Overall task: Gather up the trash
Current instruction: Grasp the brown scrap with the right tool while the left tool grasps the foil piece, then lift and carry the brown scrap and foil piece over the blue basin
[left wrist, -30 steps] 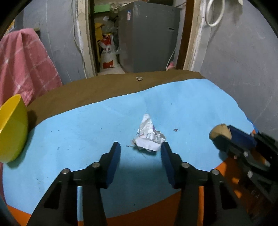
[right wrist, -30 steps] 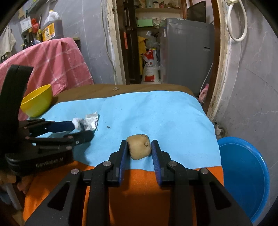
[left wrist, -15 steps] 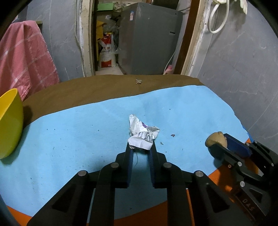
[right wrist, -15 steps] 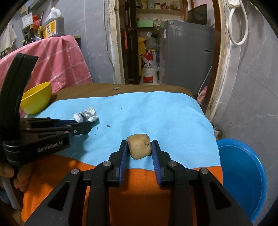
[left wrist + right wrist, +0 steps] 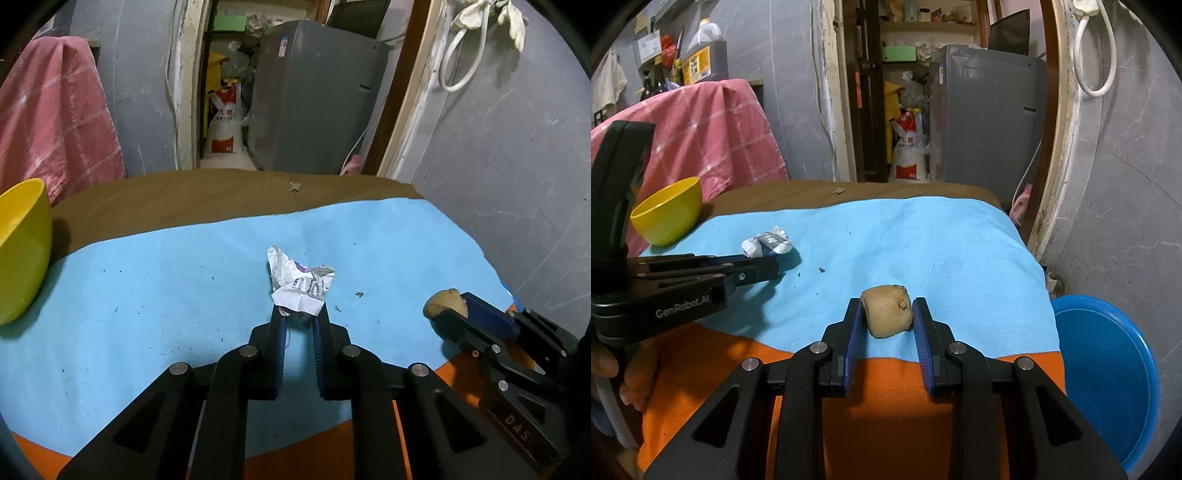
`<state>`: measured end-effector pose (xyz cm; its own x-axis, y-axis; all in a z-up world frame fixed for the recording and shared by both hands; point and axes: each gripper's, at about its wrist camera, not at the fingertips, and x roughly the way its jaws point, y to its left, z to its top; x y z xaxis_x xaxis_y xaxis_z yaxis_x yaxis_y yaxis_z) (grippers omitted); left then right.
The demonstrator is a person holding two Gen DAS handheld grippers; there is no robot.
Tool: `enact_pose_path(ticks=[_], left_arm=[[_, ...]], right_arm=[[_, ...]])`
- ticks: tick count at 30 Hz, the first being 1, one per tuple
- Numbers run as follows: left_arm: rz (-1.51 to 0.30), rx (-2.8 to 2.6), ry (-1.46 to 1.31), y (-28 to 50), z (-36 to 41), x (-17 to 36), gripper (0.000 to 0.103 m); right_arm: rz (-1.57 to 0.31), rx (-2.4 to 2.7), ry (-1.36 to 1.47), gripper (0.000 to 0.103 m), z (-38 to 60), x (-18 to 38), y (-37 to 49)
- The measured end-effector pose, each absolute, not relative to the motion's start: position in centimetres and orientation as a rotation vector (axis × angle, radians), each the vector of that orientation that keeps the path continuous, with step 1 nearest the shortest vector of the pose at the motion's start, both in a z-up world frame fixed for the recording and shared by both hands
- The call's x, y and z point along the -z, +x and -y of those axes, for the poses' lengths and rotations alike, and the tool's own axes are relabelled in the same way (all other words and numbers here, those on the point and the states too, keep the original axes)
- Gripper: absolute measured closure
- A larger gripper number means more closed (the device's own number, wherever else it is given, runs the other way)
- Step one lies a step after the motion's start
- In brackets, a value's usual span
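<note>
My left gripper is shut on a crumpled white wrapper and holds it just above the blue cloth. The wrapper also shows in the right wrist view, at the tips of the left gripper. My right gripper is shut on a brown lump, like a piece of potato, above the near edge of the blue cloth. The lump and the right gripper show at the right in the left wrist view.
A yellow bowl stands at the table's left edge, also in the right wrist view. A blue basin sits on the floor to the right of the table. Small crumbs lie on the cloth. A pink cloth hangs behind.
My left gripper closed on the wrapper and lifted it slightly. My right gripper kept hold of the brown lump and hardly moved.
</note>
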<state>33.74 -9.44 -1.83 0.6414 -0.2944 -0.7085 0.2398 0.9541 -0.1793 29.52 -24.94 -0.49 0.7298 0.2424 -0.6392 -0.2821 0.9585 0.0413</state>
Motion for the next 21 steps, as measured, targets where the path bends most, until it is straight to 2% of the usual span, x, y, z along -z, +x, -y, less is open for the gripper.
enact_pose_path(ticks=[14, 21], left_arm=[[-0.599, 0.250, -0.139, 28.7, 7.7, -1.0, 0.092], [-0.515, 0.242, -0.151, 26.7, 8.0, -2.6, 0.092]], right_arm=[[-0.618, -0.316, -0.032, 0.082, 25.1, -0.1, 28.6], [-0.453, -0.312, 0.015, 0.082, 26.3, -2.2, 26.2]])
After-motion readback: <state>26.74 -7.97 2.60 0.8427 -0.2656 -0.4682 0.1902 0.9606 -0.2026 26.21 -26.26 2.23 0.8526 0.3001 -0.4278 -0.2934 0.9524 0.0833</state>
